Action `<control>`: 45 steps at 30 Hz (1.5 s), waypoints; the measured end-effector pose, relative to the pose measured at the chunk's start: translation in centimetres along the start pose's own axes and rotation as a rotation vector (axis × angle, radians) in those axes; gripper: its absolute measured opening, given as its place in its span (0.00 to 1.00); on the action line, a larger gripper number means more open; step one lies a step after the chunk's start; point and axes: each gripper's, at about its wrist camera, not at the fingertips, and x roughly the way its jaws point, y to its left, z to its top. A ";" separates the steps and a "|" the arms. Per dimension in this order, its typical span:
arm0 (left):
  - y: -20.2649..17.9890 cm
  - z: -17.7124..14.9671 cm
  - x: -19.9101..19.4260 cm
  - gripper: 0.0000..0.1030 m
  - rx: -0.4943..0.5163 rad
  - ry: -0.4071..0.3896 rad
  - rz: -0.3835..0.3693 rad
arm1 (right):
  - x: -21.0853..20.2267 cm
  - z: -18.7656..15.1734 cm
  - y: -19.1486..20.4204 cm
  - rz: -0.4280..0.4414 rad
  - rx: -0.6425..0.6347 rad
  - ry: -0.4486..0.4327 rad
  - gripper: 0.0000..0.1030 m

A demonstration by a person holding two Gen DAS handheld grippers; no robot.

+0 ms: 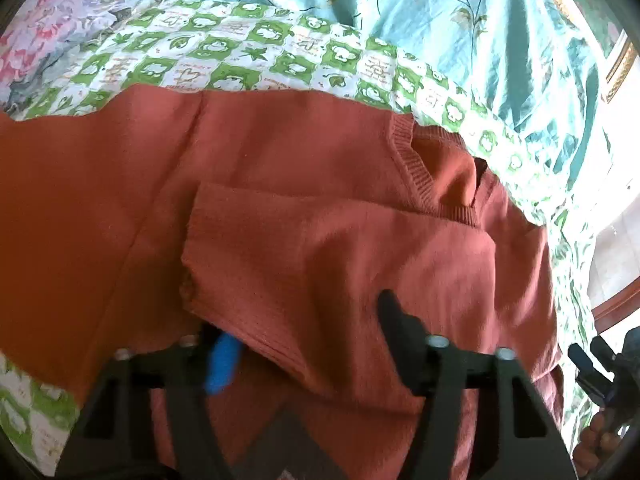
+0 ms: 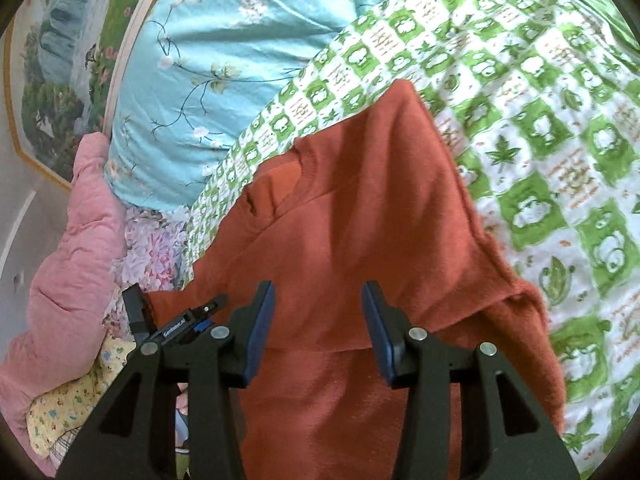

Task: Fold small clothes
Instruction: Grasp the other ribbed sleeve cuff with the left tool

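A rust-orange knit sweater (image 1: 280,184) lies spread on the green-and-white checked sheet (image 1: 248,52), with its ribbed collar (image 1: 416,160) toward the right. A folded flap with a ribbed edge (image 1: 248,280) lies over the body. My left gripper (image 1: 304,320) stands open and wide at that flap. Its blue-padded left finger (image 1: 222,364) is tucked under the flap's edge and its black right finger (image 1: 390,312) rests on top. In the right wrist view, my right gripper (image 2: 318,320) hovers open over the sweater (image 2: 360,220), with nothing between its pads (image 2: 260,332). The left gripper (image 2: 176,324) shows at the sweater's left edge.
A teal floral quilt (image 2: 192,100) and a pink padded blanket (image 2: 68,260) are heaped beside the sweater. Pale floral fabric (image 2: 152,248) and a yellow patterned cloth (image 2: 68,412) lie nearby. A framed picture (image 2: 60,72) hangs behind. A hand (image 1: 600,432) holds the right gripper (image 1: 592,364) near the bed's wooden edge (image 1: 616,300).
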 end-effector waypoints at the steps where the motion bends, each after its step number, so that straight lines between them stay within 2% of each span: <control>1: 0.1 0.1 0.2 0.05 0.003 0.005 -0.006 | -0.3 0.0 0.0 -0.008 -0.001 -0.008 0.45; 3: 0.4 0.2 -0.6 0.04 -0.007 -0.005 -0.006 | -0.9 0.0 -0.3 -0.018 -0.003 -0.020 0.45; 6: 1.7 -0.3 -4.3 0.04 -0.040 -0.122 -0.009 | -1.7 0.1 -0.6 -0.040 -0.016 -0.042 0.45; 7: 2.4 -0.6 -4.5 0.04 -0.044 -0.128 0.026 | -1.9 0.1 -0.8 -0.052 -0.022 -0.054 0.45; 8: 3.2 -1.0 -3.8 0.04 -0.049 -0.097 0.056 | -2.1 0.1 -1.1 -0.073 -0.030 -0.068 0.45; 9: 4.1 -1.4 -3.0 0.04 -0.063 -0.054 0.059 | -2.1 0.3 -1.3 -0.095 -0.035 -0.074 0.45; 10: 4.6 -1.8 -2.9 0.04 -0.075 -0.046 0.041 | -1.9 0.4 -1.6 -0.117 -0.040 -0.073 0.45; 13: 3.9 -2.1 -3.5 0.05 -0.067 -0.066 -0.008 | -0.8 1.6 -2.2 -0.173 -0.074 -0.061 0.45; 16: 2.9 -1.9 -3.4 0.05 -0.033 -0.059 -0.010 | 1.0 3.2 -2.3 -0.253 -0.134 -0.043 0.45; 19: 2.7 -1.9 -3.0 0.05 -0.028 -0.051 -0.001 | 4.1 5.1 -2.4 -0.325 -0.181 0.017 0.46; 21: 3.1 -2.2 -2.9 0.05 -0.037 -0.042 -0.001 | 6.3 5.8 -2.7 -0.342 -0.194 0.072 0.46; 22: 3.2 -2.3 -2.7 0.05 -0.042 -0.040 -0.005 | 7.2 5.9 -2.8 -0.357 -0.209 0.086 0.43; 23: 3.2 -2.2 -2.7 0.05 -0.045 -0.040 -0.006 | 7.8 6.0 -3.0 -0.366 -0.227 0.099 0.33; 24: 3.0 -2.0 -2.8 0.05 -0.042 -0.038 -0.012 | 7.8 6.1 -3.1 -0.350 -0.234 0.101 0.09; 28: 0.7 -1.5 -2.7 0.05 0.009 -0.046 -0.091 | 4.5 7.6 -4.0 -0.338 -0.214 -0.010 0.09; 31: 0.2 -1.5 -1.1 0.06 0.028 -0.020 -0.047 | 3.9 8.0 -5.4 -0.337 -0.182 -0.011 0.09; 32: 0.5 -1.5 -0.9 0.06 0.021 -0.019 -0.053 | 4.2 7.9 -5.5 -0.348 -0.187 -0.003 0.09; 34: 1.6 -1.6 -1.6 0.10 -0.004 -0.038 -0.068 | 4.7 7.4 -5.5 -0.358 -0.190 0.004 0.09; 39: 3.7 -1.6 -2.9 0.12 -0.022 -0.060 -0.033 | 4.9 7.3 -5.8 -0.364 -0.180 0.006 0.11; 41: 4.1 -1.6 -3.5 0.15 -0.029 -0.067 -0.021 | 4.6 7.4 -5.5 -0.379 -0.179 -0.009 0.17; 43: 4.6 -1.9 -4.4 0.18 -0.033 -0.079 -0.012 | 3.2 7.1 -4.5 -0.416 -0.183 -0.048 0.17; 44: 4.8 -2.1 -4.9 0.18 -0.037 -0.085 -0.004 | 2.2 6.5 -3.7 -0.389 -0.181 -0.073 0.18; 45: 5.3 -2.4 -5.5 0.19 -0.047 -0.088 0.003 | 1.7 6.0 -3.0 -0.360 -0.183 -0.081 0.24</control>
